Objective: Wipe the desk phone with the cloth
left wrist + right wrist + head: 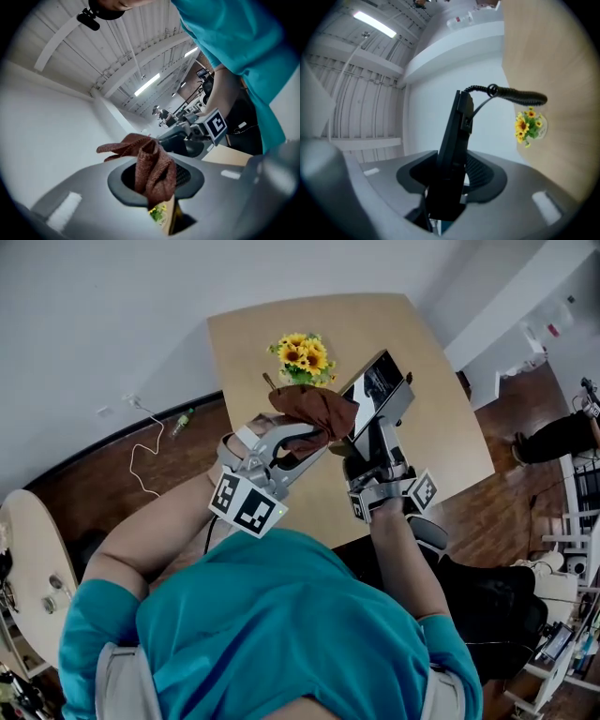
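Fingers of my left gripper (317, 433) pinch the brown cloth (315, 409), while those of my right gripper (371, 452) clamp the black desk phone (380, 393), raised off the table (441, 362), just beside the cloth.

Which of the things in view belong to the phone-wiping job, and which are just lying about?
Part of the job:
- brown cloth, pinched in the left claw
- desk phone, clamped in the right claw
- phone's cord

Just lying about:
- sunflowers on the table
- white cable on the floor
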### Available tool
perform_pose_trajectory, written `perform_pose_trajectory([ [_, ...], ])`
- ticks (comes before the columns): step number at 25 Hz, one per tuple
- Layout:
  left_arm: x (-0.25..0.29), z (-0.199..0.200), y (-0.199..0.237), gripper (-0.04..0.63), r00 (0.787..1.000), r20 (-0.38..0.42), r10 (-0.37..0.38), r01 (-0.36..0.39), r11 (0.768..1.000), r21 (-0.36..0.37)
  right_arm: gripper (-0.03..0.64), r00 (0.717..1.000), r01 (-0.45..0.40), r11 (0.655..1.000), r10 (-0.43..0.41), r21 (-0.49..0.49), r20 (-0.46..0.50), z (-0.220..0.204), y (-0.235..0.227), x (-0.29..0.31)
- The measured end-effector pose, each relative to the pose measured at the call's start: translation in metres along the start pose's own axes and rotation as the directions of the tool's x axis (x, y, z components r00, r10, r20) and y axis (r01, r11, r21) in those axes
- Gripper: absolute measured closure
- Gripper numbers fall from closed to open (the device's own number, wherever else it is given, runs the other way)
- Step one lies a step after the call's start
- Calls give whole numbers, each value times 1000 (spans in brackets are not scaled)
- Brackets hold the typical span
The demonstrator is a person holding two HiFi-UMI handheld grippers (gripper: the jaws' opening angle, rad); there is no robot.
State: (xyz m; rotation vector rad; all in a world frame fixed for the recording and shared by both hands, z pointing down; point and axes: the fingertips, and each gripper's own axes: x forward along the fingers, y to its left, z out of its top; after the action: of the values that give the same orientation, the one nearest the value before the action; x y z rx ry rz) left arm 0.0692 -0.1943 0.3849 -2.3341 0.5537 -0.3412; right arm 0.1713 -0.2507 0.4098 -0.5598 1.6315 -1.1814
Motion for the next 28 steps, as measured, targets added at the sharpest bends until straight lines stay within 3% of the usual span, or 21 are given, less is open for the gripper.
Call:
perform_pose_trajectory([
  [7,2,-54,6,500,993,-121,-10,0,997,-80,442,994,-108,994,109,16,-11,-2,33,2],
  [10,-2,-72,18,500,991,-133,-15,-1,993,-118,442,991,-131,991,131,-1,-8,-4,36,13],
  [14,-14,-28,28,501,998,-56,8,-16,990,-137,443,997,-80,995,81,-65,16,3,27,15],
  [17,-10,11,25,501,1000,3,17,-17,996,-86,443,998,-42,996,44,-73,36,8,21,8],
  [21,9,27,15,500,1000,3,10,-10,999,-37,443,998,-40,998,42,-53,39,4,22,12],
  [28,14,28,-41,502,993,-18,-120,121,987,110,443,997,-63,996,65,-61,45,1,35,19],
])
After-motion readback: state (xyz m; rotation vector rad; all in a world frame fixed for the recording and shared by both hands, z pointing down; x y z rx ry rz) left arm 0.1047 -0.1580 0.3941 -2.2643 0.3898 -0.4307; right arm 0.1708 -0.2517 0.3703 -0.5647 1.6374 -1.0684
